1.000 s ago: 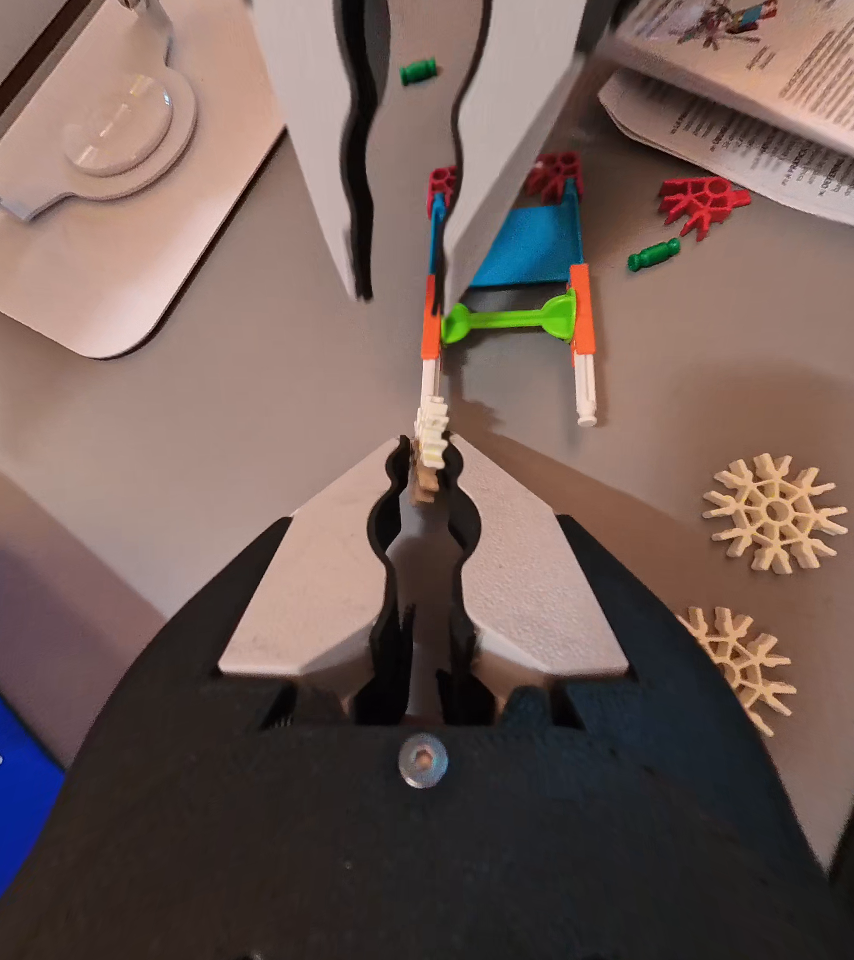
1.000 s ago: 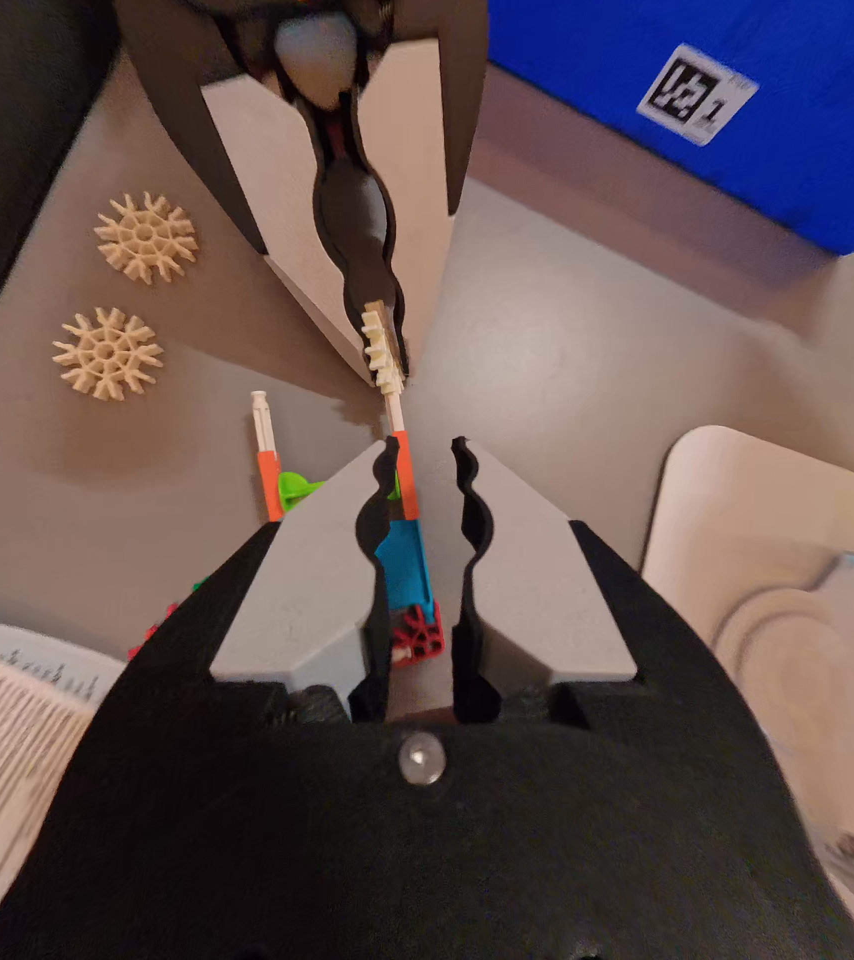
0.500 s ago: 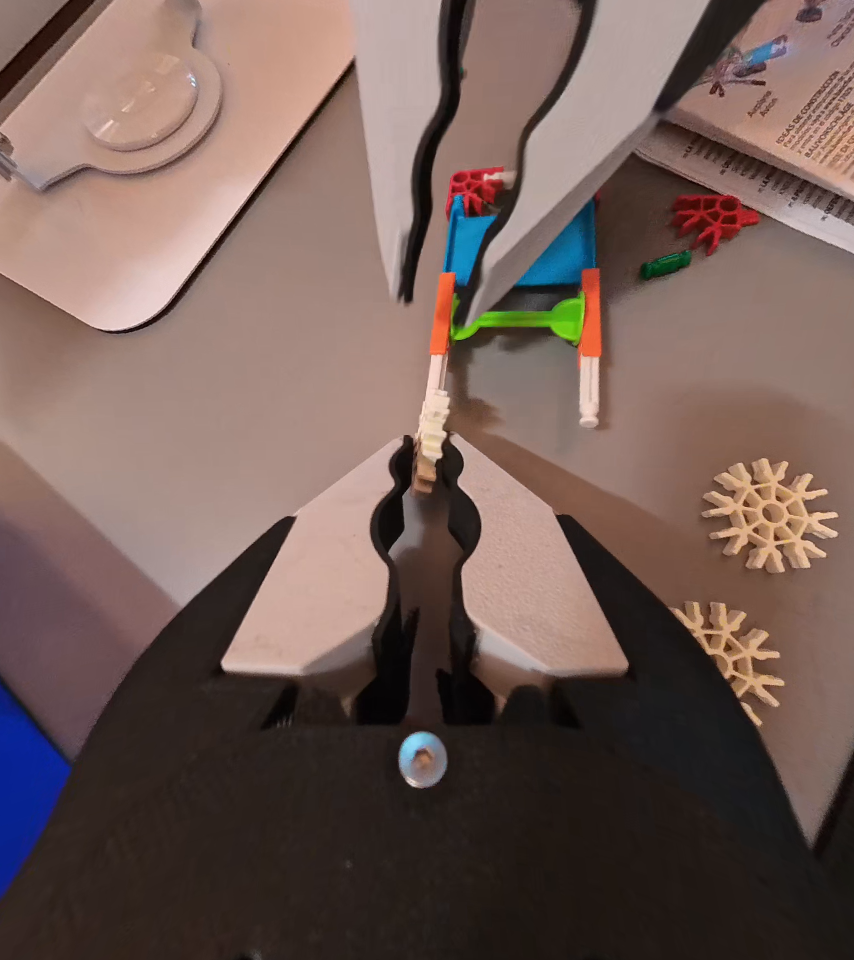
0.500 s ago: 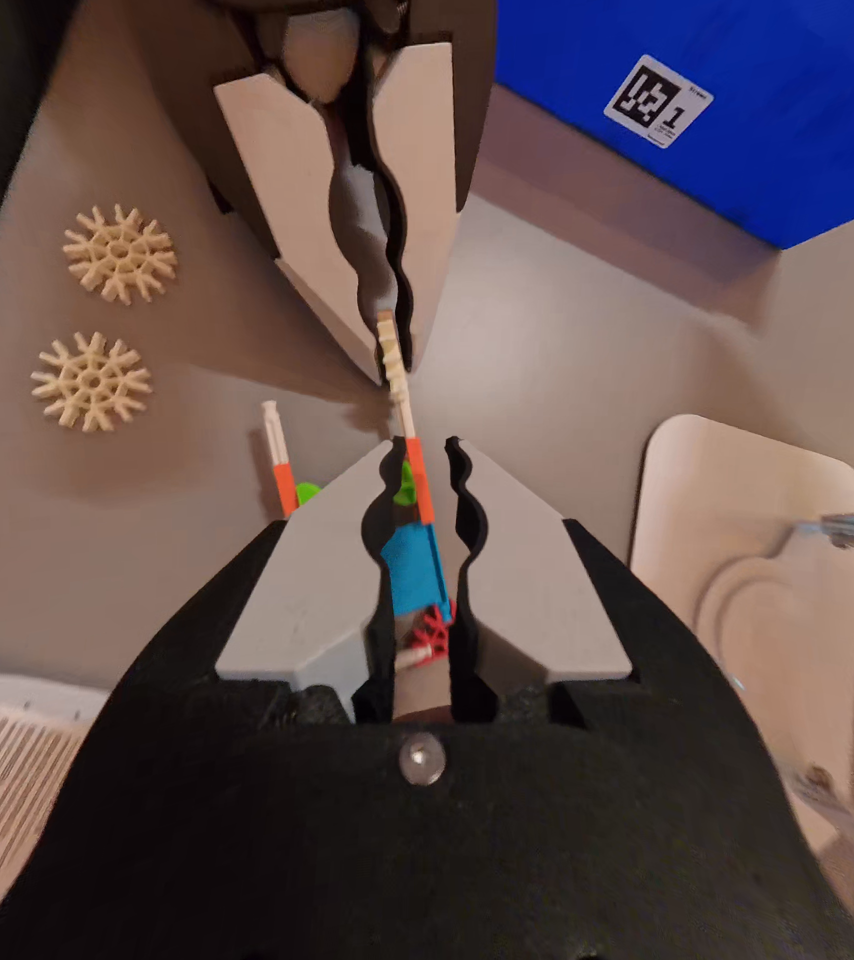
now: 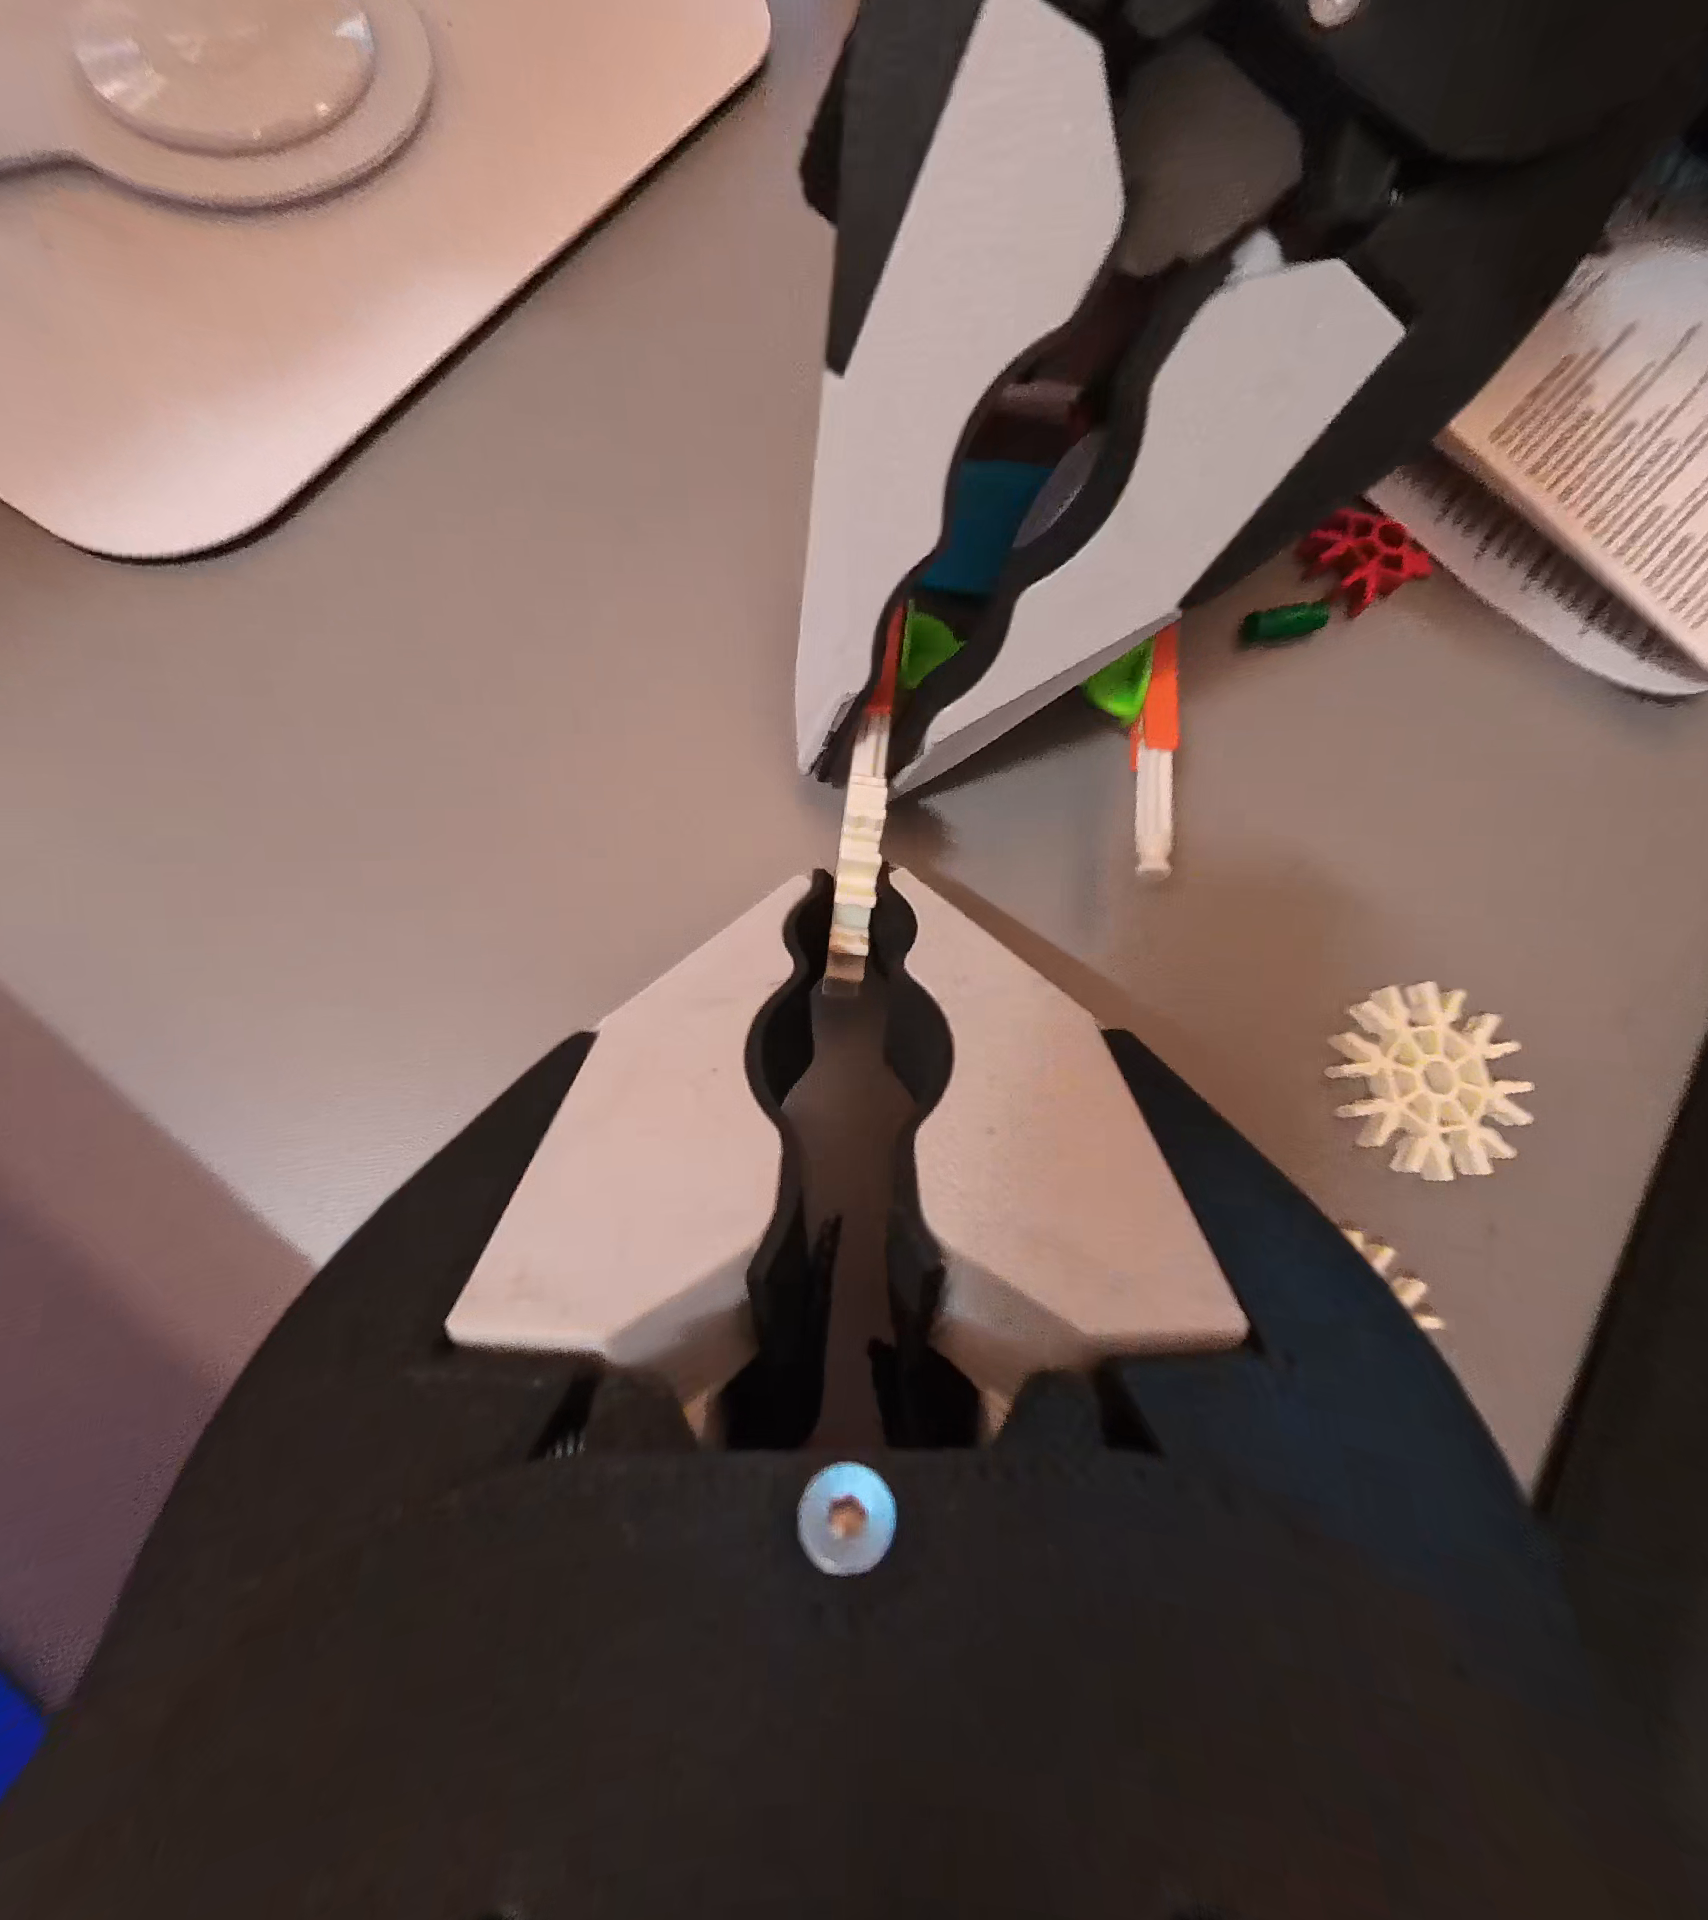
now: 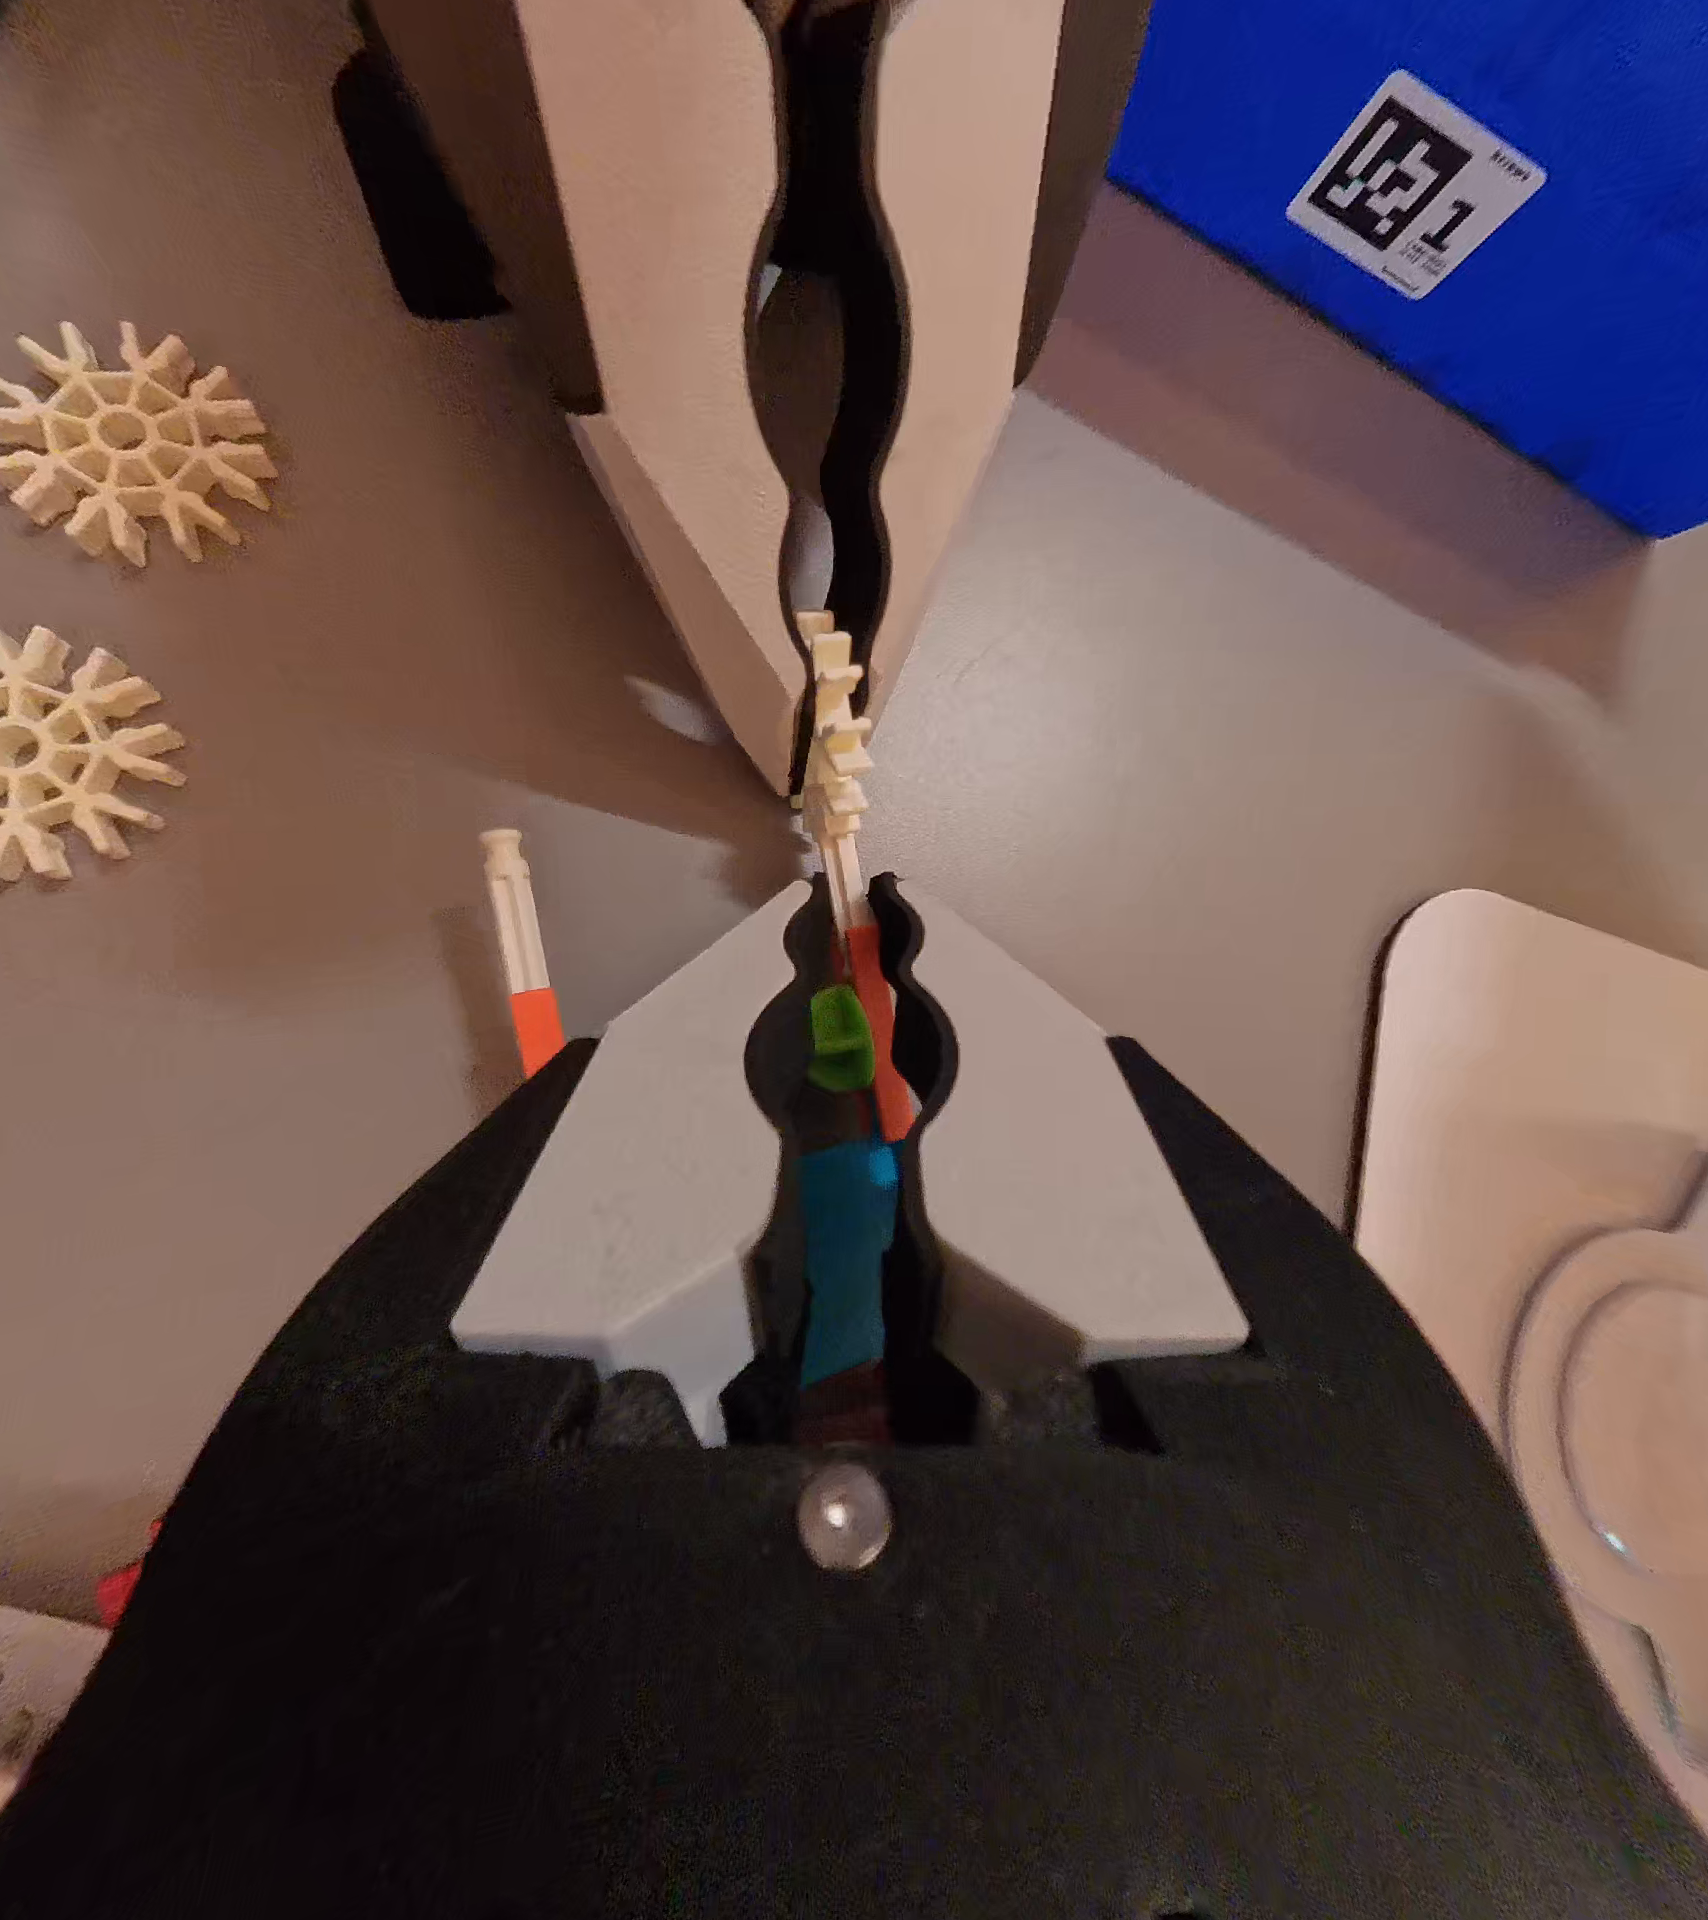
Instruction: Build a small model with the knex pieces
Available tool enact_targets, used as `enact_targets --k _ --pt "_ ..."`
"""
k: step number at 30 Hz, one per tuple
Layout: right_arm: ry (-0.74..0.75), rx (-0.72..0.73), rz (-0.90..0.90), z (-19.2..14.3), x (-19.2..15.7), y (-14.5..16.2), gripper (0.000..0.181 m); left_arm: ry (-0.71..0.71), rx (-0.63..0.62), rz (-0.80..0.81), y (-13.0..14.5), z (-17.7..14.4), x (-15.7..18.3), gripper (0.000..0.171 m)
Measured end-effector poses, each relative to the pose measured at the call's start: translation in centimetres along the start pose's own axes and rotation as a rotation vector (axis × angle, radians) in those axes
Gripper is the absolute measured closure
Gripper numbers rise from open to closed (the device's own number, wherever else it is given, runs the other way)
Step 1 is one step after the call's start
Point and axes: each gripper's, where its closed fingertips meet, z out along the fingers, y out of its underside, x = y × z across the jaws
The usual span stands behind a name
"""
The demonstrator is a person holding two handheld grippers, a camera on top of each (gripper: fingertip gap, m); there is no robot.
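A: Snowflake connector, cream, held edge-on at the very tips of the left hand-held gripper, whose jaws are pinched narrow on it. It sits against the end of the white rod sticking out ahead of the right hand-held gripper.

B: And the right one?

A: Clamped narrow on the small frame, gripping its orange sleeve, with the green crosspiece and blue panel lying back between the jaws. I judge the connector is meeting the rod end; whether it has snapped on I cannot tell.

B: What looks left?

A: The frame's second white rod, off to the left gripper's right, has a bare end. Two more cream snowflakes lie loose on the desk, well apart from the frame.

B: What differs between views?

A: Left wrist view alone shows a red connector and a green peg near a printed booklet, ahead and right. Right wrist view alone shows both snowflakes whole, plus a blue board with a square marker, ahead and right of the right gripper. Both show a pale rounded plate.
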Motion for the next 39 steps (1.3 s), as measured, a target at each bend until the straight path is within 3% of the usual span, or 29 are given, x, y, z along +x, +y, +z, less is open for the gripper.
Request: enact_targets --k 3,8,11,16,22,29,33,39 --pt "0.029 0.009 -0.023 -0.1 0.0 0.1 0.176 0.044 0.002 -0.061 -0.1 0.1 0.2 0.167" --pt "0.034 0.002 0.006 -0.3 0.0 0.1 0.175 0.0 0.01 -0.002 -0.2 0.2 0.1 0.166" --pt "0.04 -0.006 0.036 -1.3 0.4 -0.1 0.151 -0.062 0.011 0.069 -0.3 0.2 -0.3 0.167" --pt "0.056 -0.011 0.092 -5.7 0.8 -0.8 0.146 -0.065 0.005 0.079 -0.2 0.4 -0.4 0.166" --pt "0.199 0.001 0.176 -12.7 0.6 -1.3 0.148 -0.101 0.004 0.102 -0.3 0.3 -0.7 0.151" --pt "0.294 0.078 0.266 -16.3 -3.5 -1.2 0.15 -0.197 0.056 0.14 -1.5 -2.0 -1.3 0.128" --pt "0.313 0.08 0.306 -17.2 -6.1 0.5 0.149 -0.267 0.1 0.183 -2.2 -3.9 -0.9 0.136" --pt "0.369 0.16 0.445 -19.7 -7.6 2.1 0.153 -0.251 0.157 0.272 -0.7 -5.3 1.6 0.137"
